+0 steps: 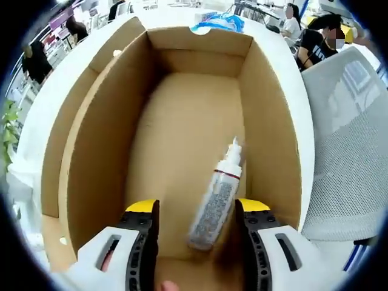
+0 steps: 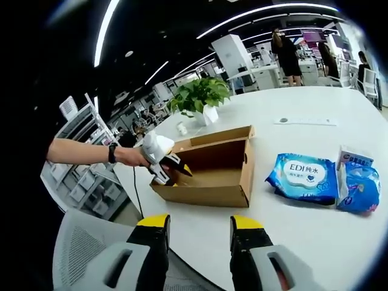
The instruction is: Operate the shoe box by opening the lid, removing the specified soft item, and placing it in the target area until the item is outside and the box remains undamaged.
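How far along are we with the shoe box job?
Done: the shoe box is open. In hand: the left claw is inside, open around the tube on the floor, not closed. Left: grip, lift out, place on the table. The right claw hangs open.

The open brown cardboard shoe box (image 1: 182, 121) holds a white tube (image 1: 217, 197) lying nozzle toward 12 o'clock.

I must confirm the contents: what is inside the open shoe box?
Inside the shoe box, one white tube lies on the bottom, between the tips of the open left claw. The near corners are hidden behind the claw.
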Action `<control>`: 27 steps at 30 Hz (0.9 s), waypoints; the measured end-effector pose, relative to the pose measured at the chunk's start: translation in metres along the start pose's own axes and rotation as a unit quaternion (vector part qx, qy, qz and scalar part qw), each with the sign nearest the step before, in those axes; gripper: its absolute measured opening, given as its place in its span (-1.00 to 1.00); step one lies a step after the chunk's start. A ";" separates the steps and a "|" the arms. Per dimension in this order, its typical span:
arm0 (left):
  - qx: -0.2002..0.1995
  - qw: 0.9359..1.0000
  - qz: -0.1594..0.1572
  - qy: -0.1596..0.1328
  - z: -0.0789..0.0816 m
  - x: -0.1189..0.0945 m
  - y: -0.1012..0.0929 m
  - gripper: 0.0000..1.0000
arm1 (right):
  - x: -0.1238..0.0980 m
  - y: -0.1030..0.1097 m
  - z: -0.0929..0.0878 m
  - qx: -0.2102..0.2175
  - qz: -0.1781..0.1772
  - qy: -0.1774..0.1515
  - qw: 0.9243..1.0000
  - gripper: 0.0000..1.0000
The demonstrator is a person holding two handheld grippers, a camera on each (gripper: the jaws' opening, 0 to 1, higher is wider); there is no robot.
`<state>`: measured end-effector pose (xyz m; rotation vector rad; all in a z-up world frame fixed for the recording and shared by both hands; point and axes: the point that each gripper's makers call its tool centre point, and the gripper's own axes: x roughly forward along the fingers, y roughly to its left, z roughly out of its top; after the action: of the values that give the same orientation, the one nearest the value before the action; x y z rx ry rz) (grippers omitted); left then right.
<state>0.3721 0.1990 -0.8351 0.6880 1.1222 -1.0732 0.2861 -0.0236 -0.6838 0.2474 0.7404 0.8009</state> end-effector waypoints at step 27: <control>0.104 0.995 -0.007 0.008 0.014 0.013 -0.012 -0.50 | 0.011 0.011 -0.008 0.008 0.013 0.008 1.000 -0.27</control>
<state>0.3665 0.1778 -0.8417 0.8550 1.0382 -1.2088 0.2799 -0.0092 -0.6896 0.2649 0.7605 0.8231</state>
